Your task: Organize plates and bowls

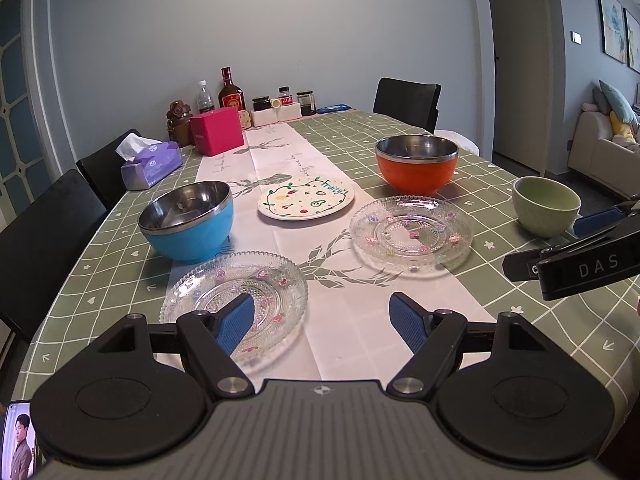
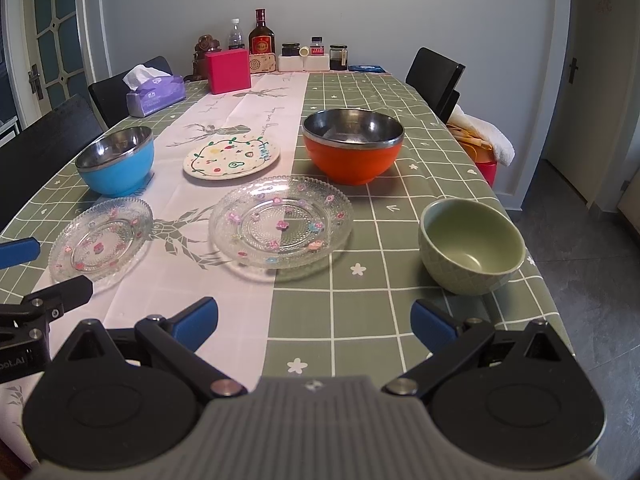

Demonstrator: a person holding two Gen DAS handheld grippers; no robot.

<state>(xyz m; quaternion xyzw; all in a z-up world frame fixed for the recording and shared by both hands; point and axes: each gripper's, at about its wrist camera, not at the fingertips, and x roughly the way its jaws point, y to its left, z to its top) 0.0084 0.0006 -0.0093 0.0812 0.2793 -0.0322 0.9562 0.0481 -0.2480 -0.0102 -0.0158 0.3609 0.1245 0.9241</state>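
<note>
Two clear glass plates lie on the table: a smaller one near the left, a larger one in the middle. Behind them stand a blue bowl, a white painted plate and an orange bowl. A green bowl sits near the right edge. My left gripper is open, its left finger over the small glass plate. My right gripper is open and holds nothing, short of the green bowl.
A tissue pack, a pink box, bottles and jars line the far end. Black chairs stand on both sides. The table's right edge drops to the floor. A phone lies at bottom left.
</note>
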